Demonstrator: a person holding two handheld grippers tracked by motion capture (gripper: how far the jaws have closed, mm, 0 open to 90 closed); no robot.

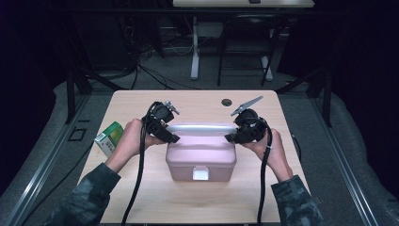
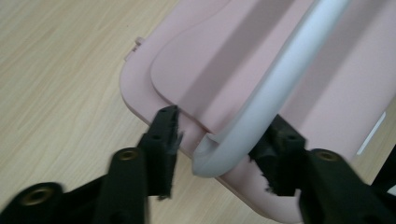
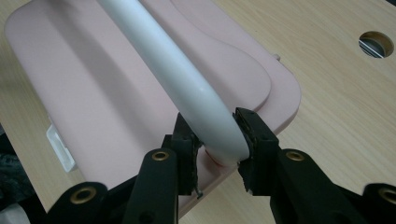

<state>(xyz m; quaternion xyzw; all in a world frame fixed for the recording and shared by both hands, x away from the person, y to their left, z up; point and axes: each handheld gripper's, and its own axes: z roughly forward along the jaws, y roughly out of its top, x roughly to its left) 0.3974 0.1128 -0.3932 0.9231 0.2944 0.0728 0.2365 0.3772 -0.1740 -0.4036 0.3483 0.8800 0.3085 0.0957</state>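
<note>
Between the spread left tongs (image 2: pixel 219 149) and inside the pinching right tongs (image 3: pixel 215 140), the box's white handle (image 1: pixel 200 127).

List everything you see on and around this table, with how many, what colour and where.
storage box: one, pink, middle of the table, lid shut.
carry handle: one, white, arching over the box lid.
latch: one, white, front face of the box.
small carton: one, green and white, left table edge.
table: one, light wood, with a round hole near the back.
second desk: one, pale top, far background.
left hand-held gripper: one, black, jaws open around the handle's left end.
right hand-held gripper: one, black, clamped on the handle's right end.
</note>
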